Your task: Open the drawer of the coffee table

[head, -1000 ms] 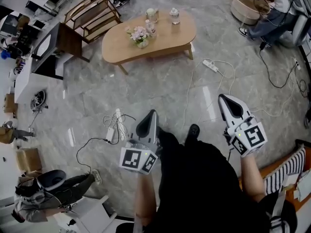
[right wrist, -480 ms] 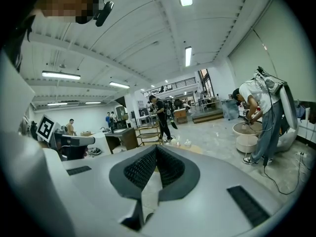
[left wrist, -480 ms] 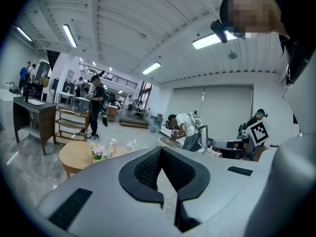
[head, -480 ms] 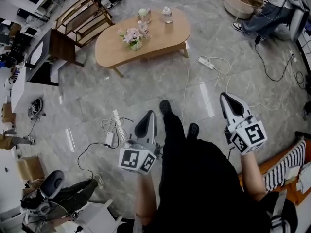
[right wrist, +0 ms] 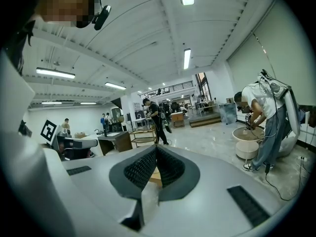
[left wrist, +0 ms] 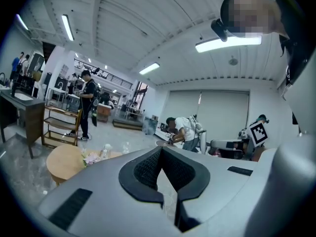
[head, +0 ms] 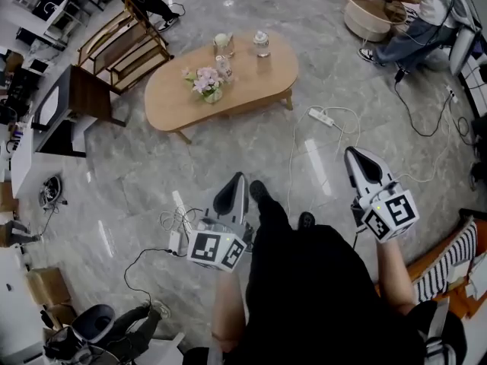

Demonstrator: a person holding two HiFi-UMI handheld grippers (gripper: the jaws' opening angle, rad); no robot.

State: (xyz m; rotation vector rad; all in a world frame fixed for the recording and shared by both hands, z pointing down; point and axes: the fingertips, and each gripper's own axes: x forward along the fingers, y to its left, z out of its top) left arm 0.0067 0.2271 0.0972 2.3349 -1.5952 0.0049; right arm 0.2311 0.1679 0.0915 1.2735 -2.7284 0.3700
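Grey marble floor [head: 152,181] is separating the closed, empty left gripper [head: 237,178] and right gripper [head: 352,153] from the oval wooden coffee table [head: 251,82] ahead; approach stage, seemingly, with drawer-finding next.

Coffee table [head: 255,82] ahead, mid-floor; flowers [head: 202,80], bottles [head: 261,42] on top; rack [head: 125,40] to its left; pwr strip [head: 320,116] to its right.

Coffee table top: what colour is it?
The coffee table is light wooden tan, seen best in the head view.
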